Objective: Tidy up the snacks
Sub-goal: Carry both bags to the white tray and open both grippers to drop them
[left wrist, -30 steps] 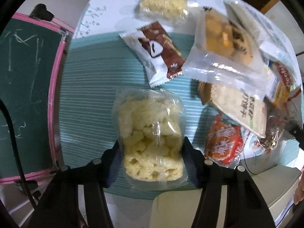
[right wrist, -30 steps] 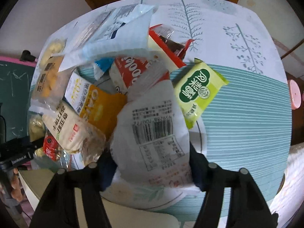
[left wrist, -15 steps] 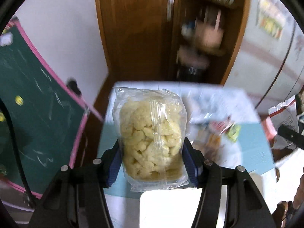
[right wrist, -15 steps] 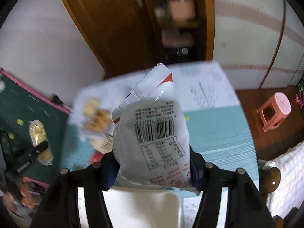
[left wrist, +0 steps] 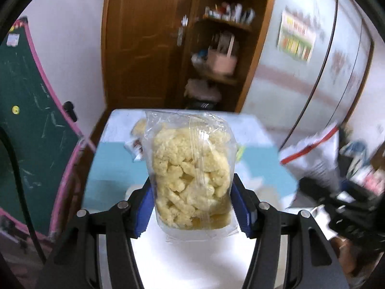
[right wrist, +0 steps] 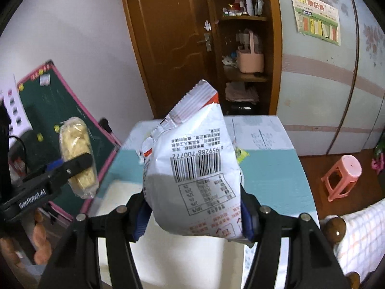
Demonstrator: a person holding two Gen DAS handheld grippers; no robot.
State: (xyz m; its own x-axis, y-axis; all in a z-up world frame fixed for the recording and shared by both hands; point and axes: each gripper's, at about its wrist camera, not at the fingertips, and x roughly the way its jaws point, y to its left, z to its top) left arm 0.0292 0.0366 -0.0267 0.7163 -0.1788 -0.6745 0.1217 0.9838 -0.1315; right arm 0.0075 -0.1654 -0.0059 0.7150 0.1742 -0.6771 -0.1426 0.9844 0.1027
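I have two grippers up in the air, and each carries one snack bag. My left gripper [left wrist: 192,207] is pinching one clear bag of pale yellow puffed snacks [left wrist: 192,175]: both blue pads press into its lower sides, and the bag stands upright above the fingers, clear of the bench [left wrist: 113,163]. From the right wrist view I see that same bag [right wrist: 77,154] side on, off the bench's left edge and in front of one green chalkboard [right wrist: 60,110] with a pink frame.

My right gripper [right wrist: 195,219] is clamped on one white foil packet [right wrist: 197,168], its back facing the camera with one barcode and a printed table, the crimped top seal bent over to the left. It too hangs above the bench, touching nothing else.

On the bench, towards its far edge, I can make out a few snack packets partly hidden behind the held bags; blur keeps me from counting them. One green packet [right wrist: 241,154] peeks out just right of the white one. Further right, one pink plastic stool [right wrist: 341,175] stands on the wooden floor, well apart from the bench's right edge.
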